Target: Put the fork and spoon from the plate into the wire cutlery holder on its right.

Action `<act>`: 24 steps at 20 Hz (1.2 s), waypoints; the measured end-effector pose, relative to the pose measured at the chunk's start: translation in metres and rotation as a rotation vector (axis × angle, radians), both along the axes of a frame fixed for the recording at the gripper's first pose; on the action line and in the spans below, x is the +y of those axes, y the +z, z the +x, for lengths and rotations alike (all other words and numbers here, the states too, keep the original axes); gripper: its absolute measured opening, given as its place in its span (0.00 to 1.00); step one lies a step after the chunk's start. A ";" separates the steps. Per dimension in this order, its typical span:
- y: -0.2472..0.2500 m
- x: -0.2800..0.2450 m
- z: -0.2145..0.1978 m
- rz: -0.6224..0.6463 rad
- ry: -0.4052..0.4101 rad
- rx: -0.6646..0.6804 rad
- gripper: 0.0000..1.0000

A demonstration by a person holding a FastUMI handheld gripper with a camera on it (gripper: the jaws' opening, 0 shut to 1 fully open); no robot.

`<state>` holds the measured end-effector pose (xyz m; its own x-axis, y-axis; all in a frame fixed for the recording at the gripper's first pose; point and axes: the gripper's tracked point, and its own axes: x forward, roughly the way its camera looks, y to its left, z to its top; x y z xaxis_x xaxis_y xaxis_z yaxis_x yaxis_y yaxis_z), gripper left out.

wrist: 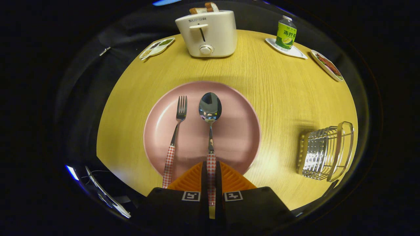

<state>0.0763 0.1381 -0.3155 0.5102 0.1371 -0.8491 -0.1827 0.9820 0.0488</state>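
Pinching the spoon handle, the claw sits at the plate edge; fork lies left, holder right.

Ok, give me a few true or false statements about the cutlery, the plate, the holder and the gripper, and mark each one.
1. The gripper has its orange fingers closed on the checked red-and-white handle of the steel spoon. True.
2. The steel fork with the checked handle already stands in the wire cutlery holder. False: it lies on the round pink plate, left of the spoon.
3. The holder lies on the wooden table, right of the plate. True.
4. The white toaster sits between the plate and the gripper. False: it stands beyond the plate.
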 end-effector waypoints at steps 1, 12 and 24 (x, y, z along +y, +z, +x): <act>0.009 -0.005 -0.003 0.008 0.004 -0.002 0.12; 0.094 -0.129 -0.071 -0.088 0.166 -0.020 0.12; 0.104 -0.231 -0.078 -0.245 0.347 0.300 0.12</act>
